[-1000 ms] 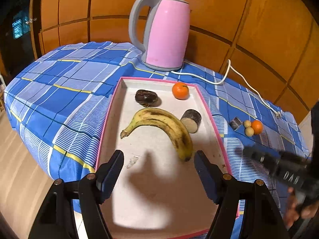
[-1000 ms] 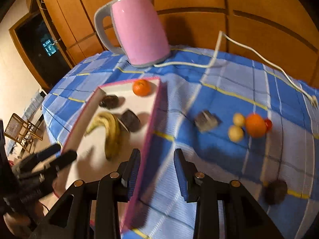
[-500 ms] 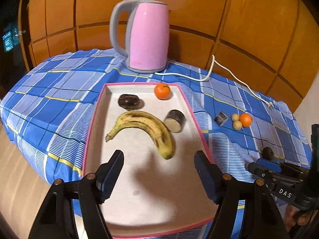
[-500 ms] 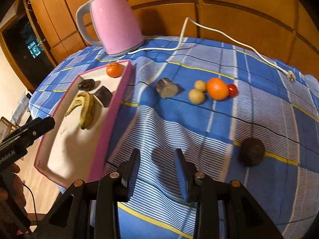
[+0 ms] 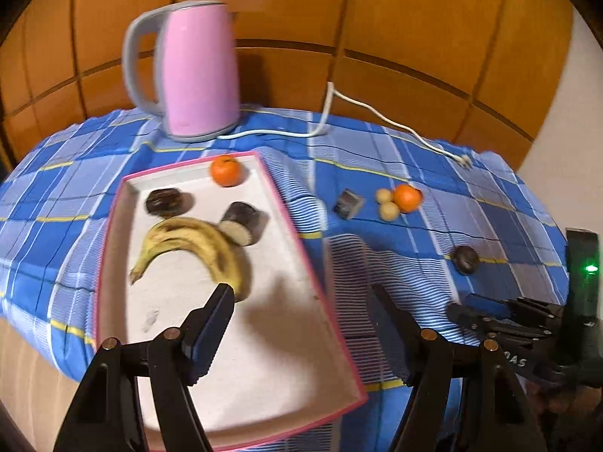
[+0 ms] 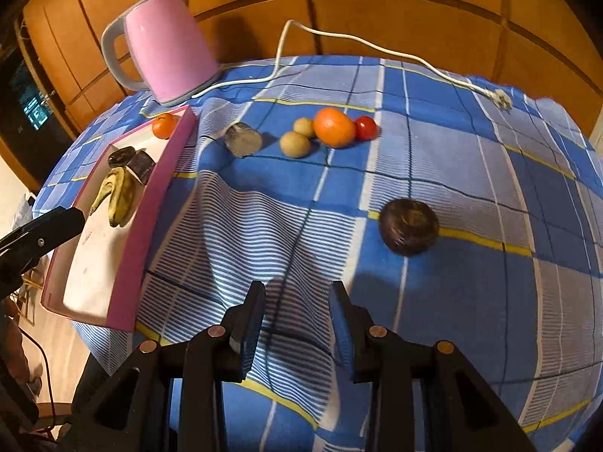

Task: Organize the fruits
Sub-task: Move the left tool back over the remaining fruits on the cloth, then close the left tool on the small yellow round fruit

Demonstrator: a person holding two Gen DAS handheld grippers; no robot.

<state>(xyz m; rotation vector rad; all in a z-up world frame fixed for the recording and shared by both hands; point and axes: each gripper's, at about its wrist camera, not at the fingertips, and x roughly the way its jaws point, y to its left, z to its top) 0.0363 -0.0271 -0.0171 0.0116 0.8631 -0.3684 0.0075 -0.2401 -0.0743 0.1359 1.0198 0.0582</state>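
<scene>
1. Pink-rimmed and white inside, the tray is sitting on the blue plaid tablecloth, holding a spotted banana, a tangerine, a dark round fruit and a dark-skinned cut piece.
2. Spread wide and holding nothing, the left gripper is hanging over the near half of the tray — its left fingertip is overlapping the banana's end in the picture, while its right one is standing over the cloth just outside the tray's rim.
3. Parted and empty too, the right gripper is hovering over bare striped cloth; a dark purple round fruit is lying near, ahead and to the right of its fingers, not between them.
4. Farther off, a cut piece, two small tan fruits, an orange and a red cherry tomato are lying in a loose row, the orange touching the tomato.
5. Only the right wrist view is showing the tomato — in the left view the orange is hiding it. Only the left view is showing the tray's whole floor.
6. A pink electric kettle is standing behind the tray, its white cord trailing across the cloth.
</scene>
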